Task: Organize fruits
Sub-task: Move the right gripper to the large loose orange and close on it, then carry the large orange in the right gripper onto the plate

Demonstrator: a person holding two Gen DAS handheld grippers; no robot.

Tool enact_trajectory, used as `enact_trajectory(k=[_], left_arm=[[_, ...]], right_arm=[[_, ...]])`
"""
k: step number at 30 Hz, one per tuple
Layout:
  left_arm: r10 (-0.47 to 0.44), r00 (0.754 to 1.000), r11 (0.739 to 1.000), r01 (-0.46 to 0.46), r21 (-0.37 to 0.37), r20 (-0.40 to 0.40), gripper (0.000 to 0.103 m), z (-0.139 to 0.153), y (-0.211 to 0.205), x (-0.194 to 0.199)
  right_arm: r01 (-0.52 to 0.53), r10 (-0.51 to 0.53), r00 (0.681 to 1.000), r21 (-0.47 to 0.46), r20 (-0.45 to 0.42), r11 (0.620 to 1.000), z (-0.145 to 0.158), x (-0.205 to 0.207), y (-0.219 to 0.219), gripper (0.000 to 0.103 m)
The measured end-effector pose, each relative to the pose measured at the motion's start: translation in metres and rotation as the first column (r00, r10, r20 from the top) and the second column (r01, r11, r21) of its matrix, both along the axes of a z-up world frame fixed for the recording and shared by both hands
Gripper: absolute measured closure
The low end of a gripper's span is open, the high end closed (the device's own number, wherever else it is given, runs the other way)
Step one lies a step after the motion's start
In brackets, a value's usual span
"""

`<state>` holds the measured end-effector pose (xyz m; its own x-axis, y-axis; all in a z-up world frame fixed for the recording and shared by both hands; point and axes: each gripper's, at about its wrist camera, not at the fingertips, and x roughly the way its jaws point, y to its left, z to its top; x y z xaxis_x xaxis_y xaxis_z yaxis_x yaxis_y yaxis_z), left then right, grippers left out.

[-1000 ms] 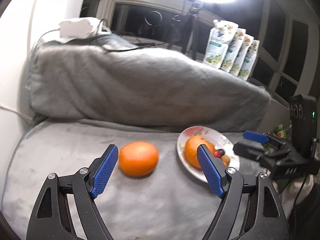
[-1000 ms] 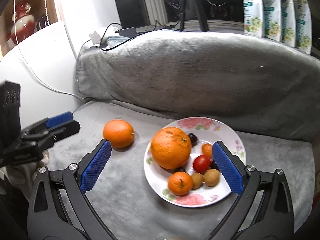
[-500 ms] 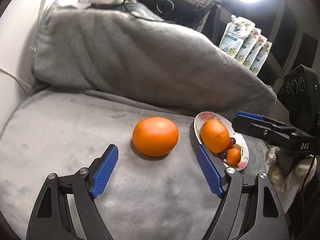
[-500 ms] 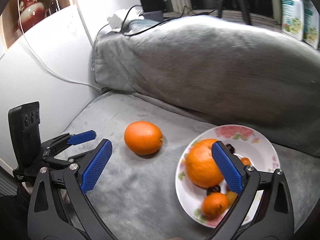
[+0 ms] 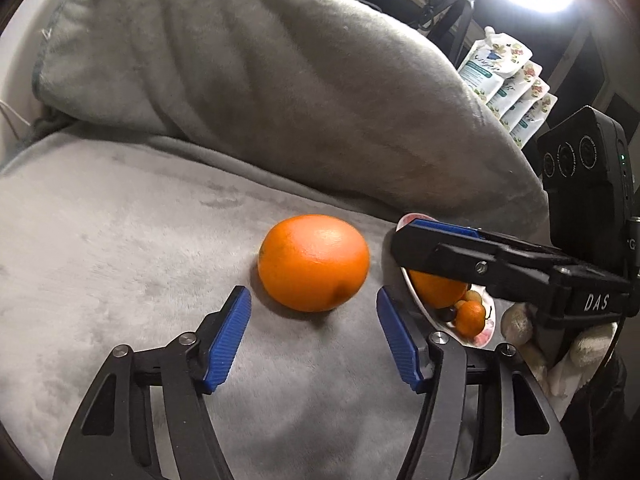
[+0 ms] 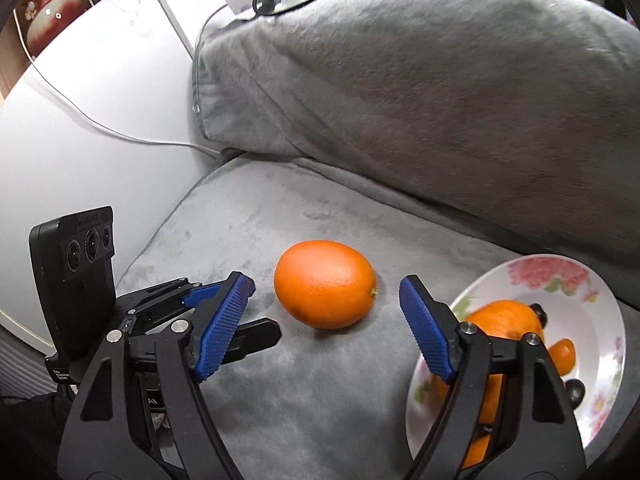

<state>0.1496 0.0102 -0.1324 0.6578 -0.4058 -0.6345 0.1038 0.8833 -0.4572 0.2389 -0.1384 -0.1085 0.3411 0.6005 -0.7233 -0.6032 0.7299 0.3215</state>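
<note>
A loose orange (image 5: 313, 263) lies on the grey blanket, also in the right wrist view (image 6: 325, 284). My left gripper (image 5: 314, 302) is open, its blue pads just short of the orange on either side. My right gripper (image 6: 326, 294) is open too, its pads flanking the same orange from the other side. A floral plate (image 6: 560, 276) to the right holds a big orange (image 6: 504, 318), a small mandarin and several small fruits; it shows partly behind the right gripper in the left wrist view (image 5: 486, 330).
A grey blanket-covered backrest (image 5: 280, 92) rises behind the seat. A white wall with a cable (image 6: 104, 128) stands to the left. Refill pouches (image 5: 508, 84) and a bright ring lamp sit at the window behind.
Both grippers have moved forward and down toward the loose orange, which now sits between each pair of open pads. The plate has slid toward the right edge of both views.
</note>
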Motion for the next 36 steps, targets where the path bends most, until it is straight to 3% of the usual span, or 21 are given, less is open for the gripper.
enact_trajectory(k=[15, 21, 30, 36], left_arm=[[-0.008, 0.999, 1.000, 0.008, 0.001, -0.036, 0.045, -0.008, -0.009, 0.021], [-0.015, 0.999, 1.000, 0.015, -0.008, -0.042, 0.045, -0.011, -0.011, 0.026], [-0.022, 0.999, 1.000, 0.021, -0.020, -0.046, 0.045, -0.011, -0.012, 0.034], [-0.012, 1.000, 1.000, 0.013, 0.023, -0.026, 0.044, -0.010, -0.016, 0.025]], right_arm=[[-0.034, 0.034, 0.999, -0.093, -0.009, 0.995, -0.014, 0.016, 0.028, 0.024], [-0.064, 0.061, 0.998, -0.129, -0.021, 0.990, -0.021, 0.018, 0.036, 0.030], [-0.069, 0.065, 0.997, -0.113, -0.038, 0.991, -0.022, 0.021, 0.038, 0.031], [-0.052, 0.049, 0.998, -0.106, -0.028, 0.993, -0.021, 0.019, 0.038, 0.032]])
